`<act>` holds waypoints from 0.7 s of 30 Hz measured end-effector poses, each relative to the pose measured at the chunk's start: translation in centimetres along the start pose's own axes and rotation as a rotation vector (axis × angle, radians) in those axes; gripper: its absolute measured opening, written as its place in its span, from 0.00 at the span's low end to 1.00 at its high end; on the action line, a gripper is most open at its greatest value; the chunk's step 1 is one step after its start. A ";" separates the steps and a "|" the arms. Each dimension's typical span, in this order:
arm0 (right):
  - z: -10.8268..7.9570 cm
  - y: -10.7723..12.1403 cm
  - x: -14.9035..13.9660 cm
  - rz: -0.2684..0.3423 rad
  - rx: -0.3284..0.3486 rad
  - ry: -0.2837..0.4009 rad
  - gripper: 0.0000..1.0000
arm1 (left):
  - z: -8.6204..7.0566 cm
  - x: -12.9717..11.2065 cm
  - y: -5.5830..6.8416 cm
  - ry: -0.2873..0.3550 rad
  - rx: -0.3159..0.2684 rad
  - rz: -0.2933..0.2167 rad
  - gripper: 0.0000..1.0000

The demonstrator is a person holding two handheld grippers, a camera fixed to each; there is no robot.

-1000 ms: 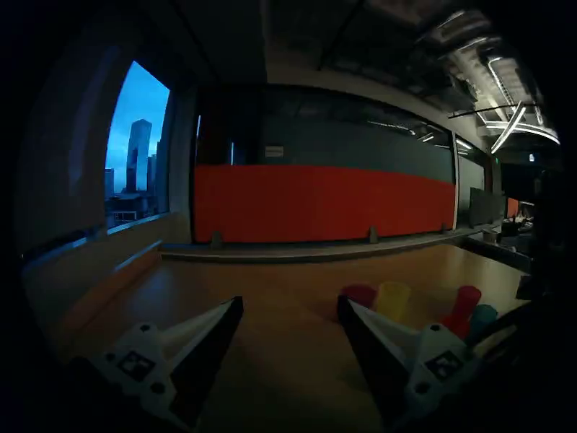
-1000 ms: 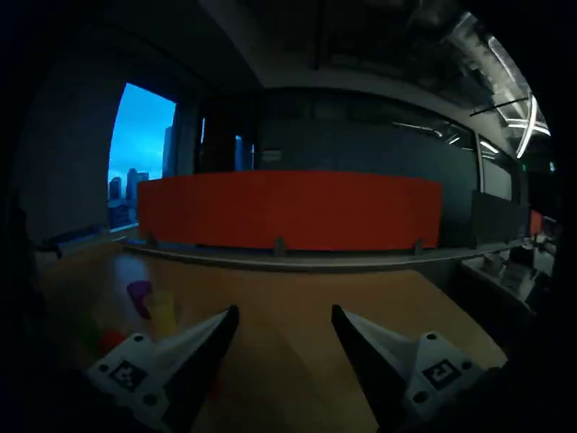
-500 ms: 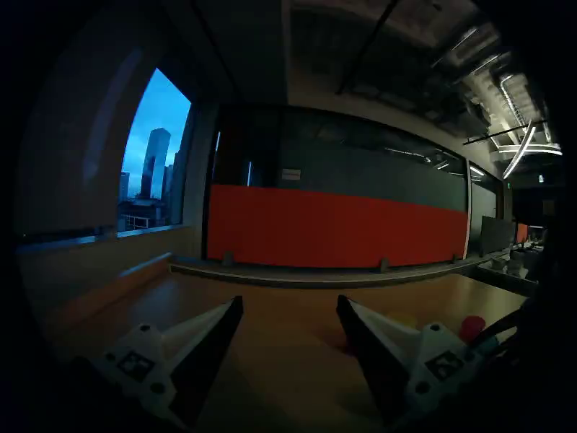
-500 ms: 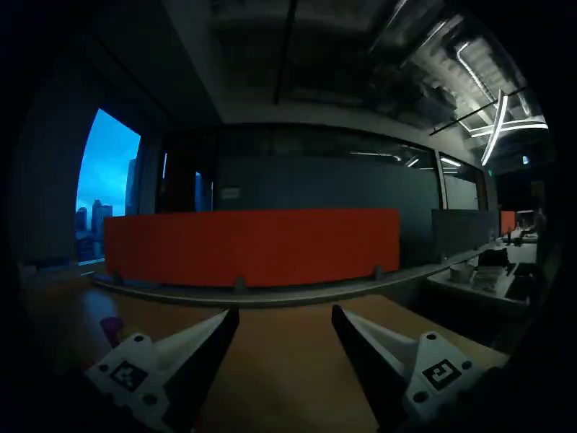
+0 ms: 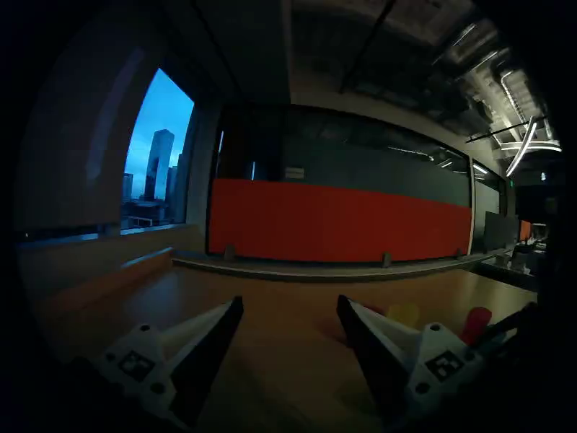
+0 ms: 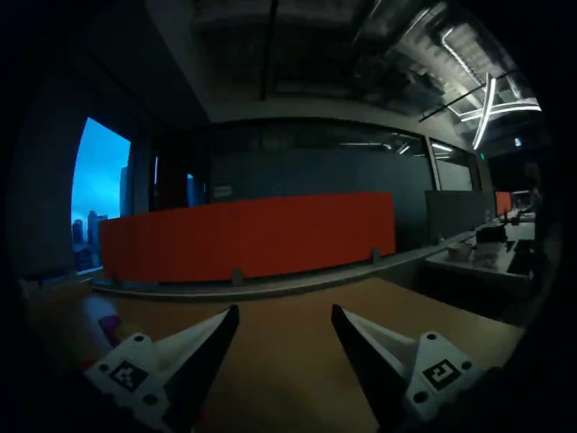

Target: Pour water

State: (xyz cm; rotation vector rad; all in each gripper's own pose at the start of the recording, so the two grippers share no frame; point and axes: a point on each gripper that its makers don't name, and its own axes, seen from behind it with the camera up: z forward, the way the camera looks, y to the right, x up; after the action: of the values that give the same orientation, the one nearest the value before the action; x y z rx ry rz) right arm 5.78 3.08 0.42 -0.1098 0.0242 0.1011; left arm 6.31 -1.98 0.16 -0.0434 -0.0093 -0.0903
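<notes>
Jaws spread, empty, on my left gripper (image 5: 288,299) and right gripper (image 6: 284,308); wooden table (image 5: 288,346) holds one yellow cup (image 5: 402,315), one red cup (image 5: 477,322).

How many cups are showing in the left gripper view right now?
2 clearly: a yellow cup just beyond the finger on the picture's right side, and a red cup farther right. More may be hidden behind that finger.
</notes>
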 end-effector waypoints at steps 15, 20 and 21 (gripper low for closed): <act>-1.2 -0.6 -1.0 -0.075 0.019 -0.005 0.99 | -0.7 -3.1 0.4 0.000 0.044 0.053 0.96; -1.4 -0.3 -1.0 -0.090 0.011 -0.010 1.00 | -0.7 -3.6 0.5 0.009 0.059 0.057 0.96; -1.4 -0.2 -0.9 -0.090 0.009 -0.012 1.00 | -0.7 -3.7 0.4 0.012 0.063 0.056 0.96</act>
State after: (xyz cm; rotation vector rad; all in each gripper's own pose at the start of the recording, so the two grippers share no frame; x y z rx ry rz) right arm 4.84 2.59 -0.89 -0.1011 0.0082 0.0117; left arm 2.71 -1.27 -0.58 0.0196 0.0014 -0.0343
